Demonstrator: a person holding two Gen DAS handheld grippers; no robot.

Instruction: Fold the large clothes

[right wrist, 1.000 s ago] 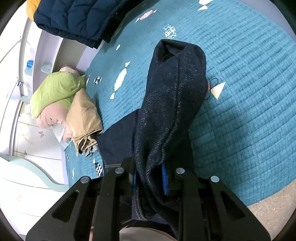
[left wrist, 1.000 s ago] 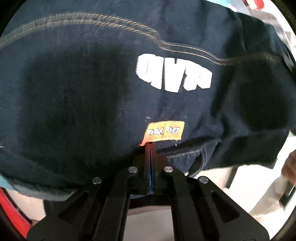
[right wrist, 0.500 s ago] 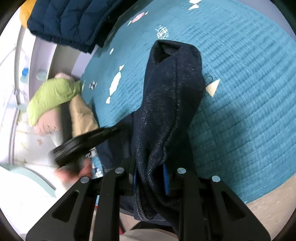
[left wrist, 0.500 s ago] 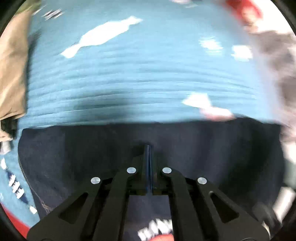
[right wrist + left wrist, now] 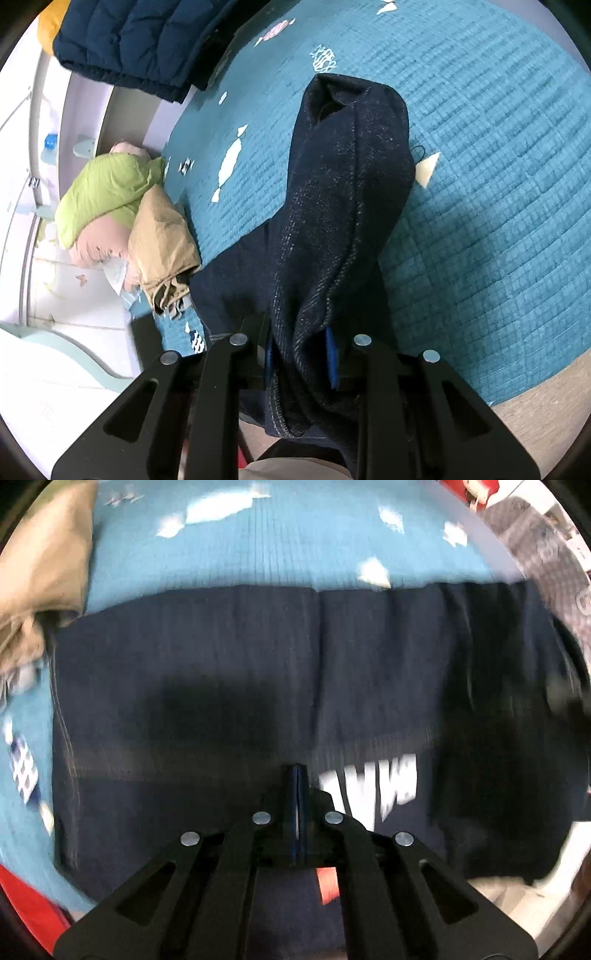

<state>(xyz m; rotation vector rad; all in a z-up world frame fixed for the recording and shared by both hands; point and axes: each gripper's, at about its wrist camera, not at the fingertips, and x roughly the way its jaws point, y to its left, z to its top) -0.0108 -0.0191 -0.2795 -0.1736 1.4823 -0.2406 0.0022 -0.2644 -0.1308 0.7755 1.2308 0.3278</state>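
Over the teal quilt (image 5: 498,184), right gripper (image 5: 300,356) jaws clamped on dark jeans (image 5: 343,206); left gripper (image 5: 297,775) jaws together.

A tan garment (image 5: 162,236) lies beside a green pillow (image 5: 107,192) on the teal quilt (image 5: 498,184).

A home bedroom: teal quilted bedspread (image 5: 498,155), green and pink pillows (image 5: 99,199), heaped clothes (image 5: 162,240).

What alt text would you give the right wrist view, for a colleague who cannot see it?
The right gripper is shut on a thick bunch of dark denim garment that stretches away from the camera over a teal quilted bedspread. To the left lie a tan garment and a green one, with a navy puffer jacket at the top.
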